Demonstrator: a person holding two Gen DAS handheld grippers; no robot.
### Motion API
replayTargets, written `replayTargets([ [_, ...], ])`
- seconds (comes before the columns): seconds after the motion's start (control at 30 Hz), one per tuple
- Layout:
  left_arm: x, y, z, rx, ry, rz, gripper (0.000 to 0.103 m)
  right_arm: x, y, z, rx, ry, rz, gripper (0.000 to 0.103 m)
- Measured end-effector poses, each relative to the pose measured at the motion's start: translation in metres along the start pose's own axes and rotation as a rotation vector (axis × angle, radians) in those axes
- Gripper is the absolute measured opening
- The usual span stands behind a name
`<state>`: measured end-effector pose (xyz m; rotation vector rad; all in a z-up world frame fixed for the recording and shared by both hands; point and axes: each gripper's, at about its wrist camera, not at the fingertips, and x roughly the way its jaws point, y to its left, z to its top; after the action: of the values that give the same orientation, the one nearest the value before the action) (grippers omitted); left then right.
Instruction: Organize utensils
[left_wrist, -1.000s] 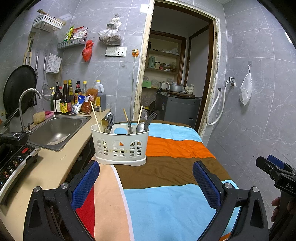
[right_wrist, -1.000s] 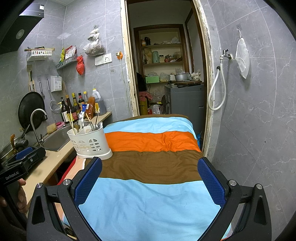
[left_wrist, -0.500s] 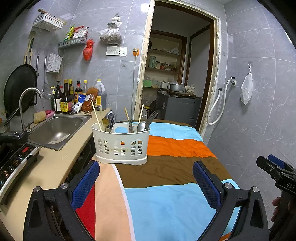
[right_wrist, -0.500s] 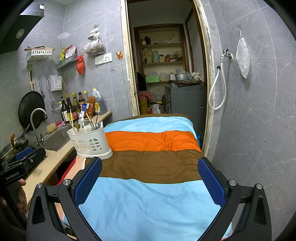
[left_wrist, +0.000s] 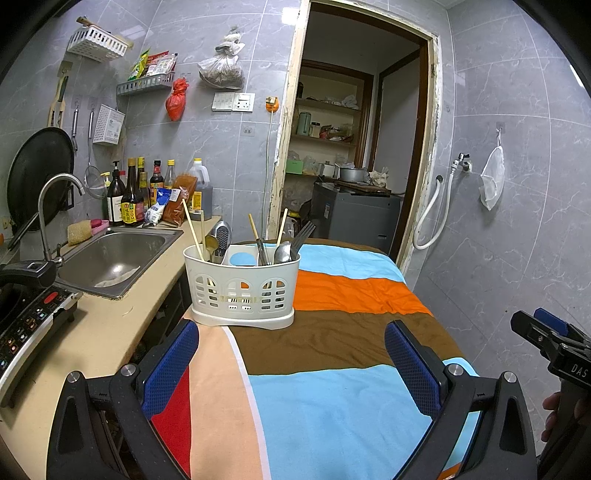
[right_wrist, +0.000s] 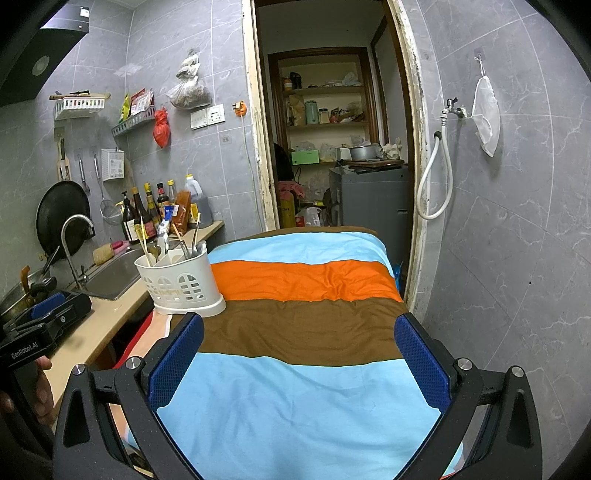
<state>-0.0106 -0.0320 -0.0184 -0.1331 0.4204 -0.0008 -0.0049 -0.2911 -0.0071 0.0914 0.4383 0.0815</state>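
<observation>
A white plastic utensil caddy (left_wrist: 242, 291) (right_wrist: 181, 286) stands on the striped cloth at the table's left edge. Chopsticks (left_wrist: 192, 234), spoons (left_wrist: 282, 253) and a fork (left_wrist: 303, 234) stick up out of its compartments. My left gripper (left_wrist: 290, 349) is open and empty, a short way in front of the caddy. My right gripper (right_wrist: 299, 343) is open too, held over the cloth to the right of the caddy, with nothing between its blue pads (right_wrist: 421, 360). The other gripper shows at each view's edge.
The striped cloth (left_wrist: 332, 406) covers the table. A counter with a steel sink (left_wrist: 110, 258), a tap, sauce bottles (left_wrist: 129, 199) and a cooker (left_wrist: 22, 325) runs along the left. A doorway (right_wrist: 332, 147) opens behind; a tiled wall with a hose stands right.
My left gripper has drifted slightly, so the caddy sits a little further right in its view. The right view is nearly unchanged. Both grippers stay open.
</observation>
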Motion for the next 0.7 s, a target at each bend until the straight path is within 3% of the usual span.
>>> replayTargets([
  [0.7, -0.0001, -0.0011, 0.0002, -0.002, 0.001, 0.003, 0.101, 0.0001, -0.001, 0.0015, 0.0, 0.002, 0.0, 0.101],
])
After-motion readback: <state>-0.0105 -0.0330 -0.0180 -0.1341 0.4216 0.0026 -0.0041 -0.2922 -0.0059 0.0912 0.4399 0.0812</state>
